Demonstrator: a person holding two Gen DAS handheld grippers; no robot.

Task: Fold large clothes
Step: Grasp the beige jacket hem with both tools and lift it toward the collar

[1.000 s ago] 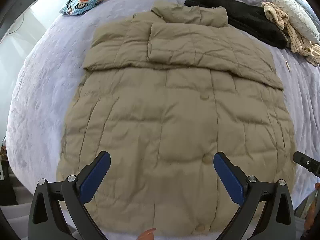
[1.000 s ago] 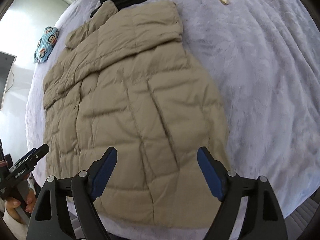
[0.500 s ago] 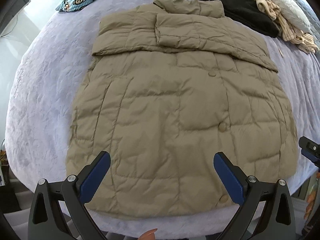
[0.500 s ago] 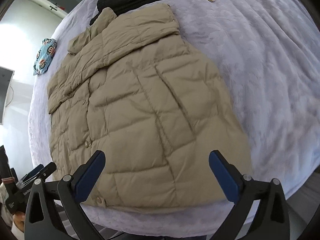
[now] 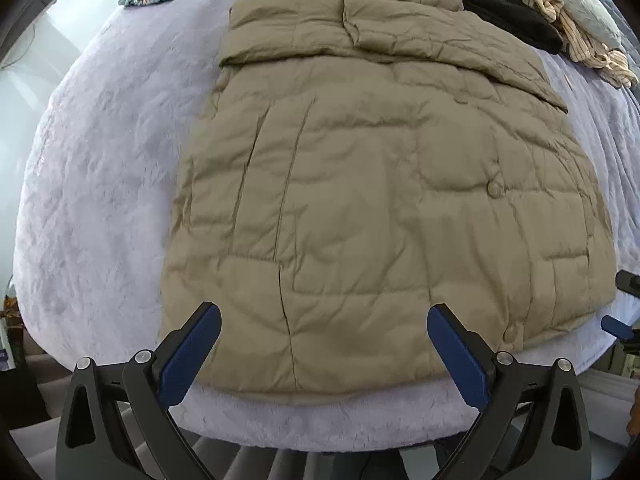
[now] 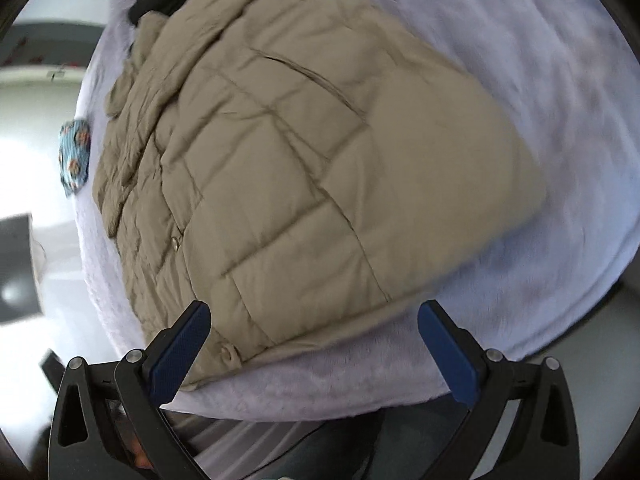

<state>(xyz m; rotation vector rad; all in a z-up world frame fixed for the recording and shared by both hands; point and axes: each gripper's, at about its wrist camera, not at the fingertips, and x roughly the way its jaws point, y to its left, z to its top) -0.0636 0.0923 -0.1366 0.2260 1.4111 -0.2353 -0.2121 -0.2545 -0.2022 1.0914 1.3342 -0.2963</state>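
The tan quilted jacket point(image 5: 384, 184) lay flat on the lilac fleece blanket point(image 5: 100, 184), sleeves folded across its far end by the collar and its hem at the near edge; my left gripper point(image 5: 324, 356) and right gripper point(image 6: 314, 354) both hung spread wide over that hem, holding nothing. I judged the padding soft, light and springy, the shell likely slick. So I rated the near hem corners, pinched deep through both layers, as the best hold.

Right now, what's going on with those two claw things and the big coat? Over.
Left gripper open, right gripper open, both empty. Tan puffer coat flat on bed, sleeves folded in, hem unfolded. Black garment by collar, not blocking.
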